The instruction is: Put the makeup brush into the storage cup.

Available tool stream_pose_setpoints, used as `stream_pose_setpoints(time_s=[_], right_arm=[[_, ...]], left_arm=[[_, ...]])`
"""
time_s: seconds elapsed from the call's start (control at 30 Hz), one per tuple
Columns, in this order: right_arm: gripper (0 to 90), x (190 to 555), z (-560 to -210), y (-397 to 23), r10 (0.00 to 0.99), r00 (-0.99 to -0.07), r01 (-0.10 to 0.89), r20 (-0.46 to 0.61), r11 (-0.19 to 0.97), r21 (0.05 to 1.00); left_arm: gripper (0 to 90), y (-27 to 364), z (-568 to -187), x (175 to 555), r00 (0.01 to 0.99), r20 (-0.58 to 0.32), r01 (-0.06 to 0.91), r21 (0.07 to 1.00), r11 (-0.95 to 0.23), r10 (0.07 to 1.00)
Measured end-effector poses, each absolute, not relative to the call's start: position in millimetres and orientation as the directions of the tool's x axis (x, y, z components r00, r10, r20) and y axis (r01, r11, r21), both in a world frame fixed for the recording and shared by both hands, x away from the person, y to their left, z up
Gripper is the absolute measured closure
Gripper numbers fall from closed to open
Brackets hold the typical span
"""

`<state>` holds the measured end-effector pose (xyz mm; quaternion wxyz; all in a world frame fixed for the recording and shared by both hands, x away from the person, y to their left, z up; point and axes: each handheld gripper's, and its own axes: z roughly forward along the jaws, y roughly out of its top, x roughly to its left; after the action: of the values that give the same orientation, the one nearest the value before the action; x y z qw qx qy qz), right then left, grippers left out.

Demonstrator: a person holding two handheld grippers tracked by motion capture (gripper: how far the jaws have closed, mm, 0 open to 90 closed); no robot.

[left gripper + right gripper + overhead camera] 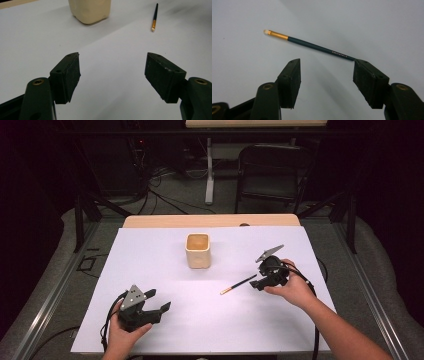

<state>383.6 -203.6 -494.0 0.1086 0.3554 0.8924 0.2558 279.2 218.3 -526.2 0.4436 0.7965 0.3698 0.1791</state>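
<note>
White paper sheet covers the table, giving a plain work surface. Cream square cup stands upright mid-sheet, likely the brush's destination. Left gripper rests low at the near left, jaws wide and empty, apparently waiting. Right gripper sits at the brush's handle end, jaws apart, one pad at the tip, not clamped. Thin dark brush lies flat right of the cup, well apart from it.
</note>
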Motion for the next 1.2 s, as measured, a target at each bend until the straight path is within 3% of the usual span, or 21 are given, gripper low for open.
stream_pose_setpoints(time_s=[0.3, 0.67, 1.2], right_arm=[[39.6, 389.0, -484.7, -190.0, 0.625, -0.778, 0.526, -0.07, 0.707, 0.473], [33.5, 395.9, -488.1, -173.9, 0.526, -0.846, 0.463, -0.084, 0.804, 0.372], [29.5, 404.5, -485.4, -161.4, 0.465, -0.877, 0.41, -0.12, 0.855, 0.317]], left_arm=[[28.4, 218.0, -526.5, 279.1, 0.664, -0.043, 0.432, 0.837, -0.336, 0.746], [28.4, 217.7, -527.1, 279.7, 0.667, -0.037, 0.435, 0.83, -0.348, 0.744], [28.8, 217.4, -527.8, 280.2, 0.668, -0.039, 0.44, 0.826, -0.353, 0.743]])
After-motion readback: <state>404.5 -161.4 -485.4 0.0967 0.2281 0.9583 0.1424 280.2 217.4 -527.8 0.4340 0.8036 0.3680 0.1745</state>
